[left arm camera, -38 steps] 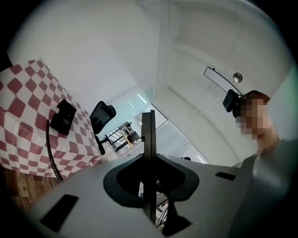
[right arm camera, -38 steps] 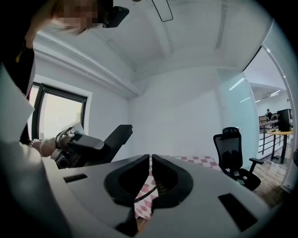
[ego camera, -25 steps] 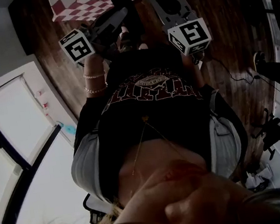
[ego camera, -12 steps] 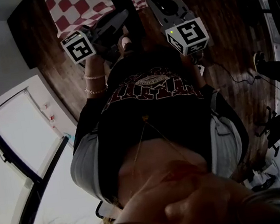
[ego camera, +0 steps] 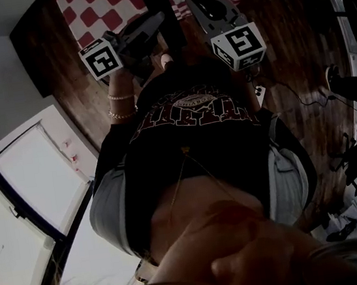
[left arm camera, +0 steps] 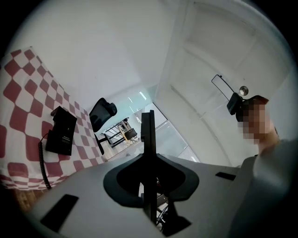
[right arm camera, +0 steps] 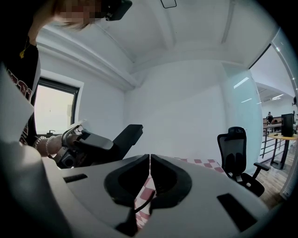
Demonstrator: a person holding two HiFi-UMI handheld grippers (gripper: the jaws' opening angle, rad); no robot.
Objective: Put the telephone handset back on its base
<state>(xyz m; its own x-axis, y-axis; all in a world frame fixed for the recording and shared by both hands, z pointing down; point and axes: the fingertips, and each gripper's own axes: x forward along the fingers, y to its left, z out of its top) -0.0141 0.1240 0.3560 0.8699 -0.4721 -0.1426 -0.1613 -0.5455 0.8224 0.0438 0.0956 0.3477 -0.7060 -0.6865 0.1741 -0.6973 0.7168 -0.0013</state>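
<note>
One telephone (left arm camera: 61,131), two grippers (left arm camera: 148,116) (right arm camera: 149,160), one chair (left arm camera: 102,110).

head view: dim, underexposed, murky shadows | gripper views: bright, even, soft shadows | glare: window (right arm camera: 53,109) left of the right claw (right arm camera: 150,158) blown white | edges: heavy fisheye bending, black corners | focus: claw housing nearest the lens soft
</note>
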